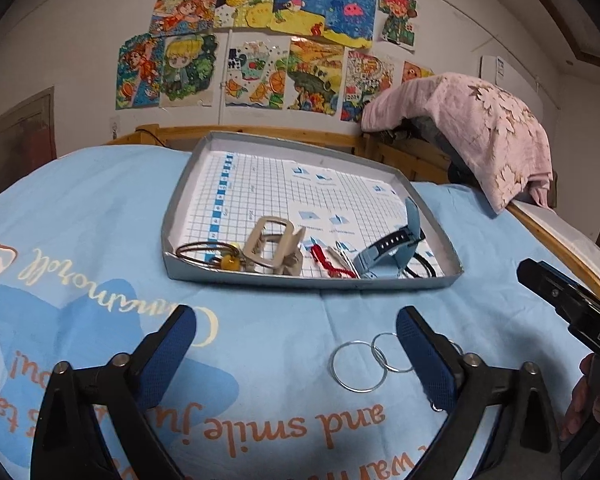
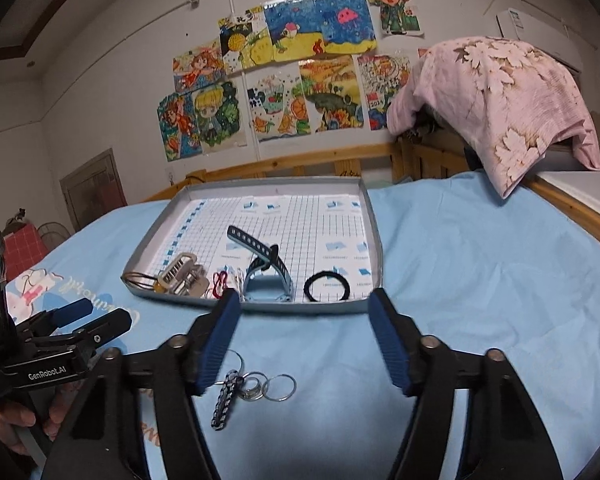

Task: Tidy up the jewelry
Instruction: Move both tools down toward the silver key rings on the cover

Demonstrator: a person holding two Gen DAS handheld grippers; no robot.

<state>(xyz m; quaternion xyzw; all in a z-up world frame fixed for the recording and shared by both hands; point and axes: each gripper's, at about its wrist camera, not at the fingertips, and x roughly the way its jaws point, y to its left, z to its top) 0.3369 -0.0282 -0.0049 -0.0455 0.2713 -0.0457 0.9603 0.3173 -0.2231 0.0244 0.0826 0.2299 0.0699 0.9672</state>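
On the blue bedsheet [image 2: 480, 280], the braided keychain [image 2: 225, 404] lies pointing toward the tray [image 2: 376, 240], both tongs released.

Two low fisheye views are taken side by side, near the blue bedsheet [image 1: 80, 208], facing the shared tray [image 1: 312, 282] (drawings behind).

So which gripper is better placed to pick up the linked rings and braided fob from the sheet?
Probably the right gripper: its open jaws frame the ring chain. In the left gripper's view the rings sit off-centre against one finger.
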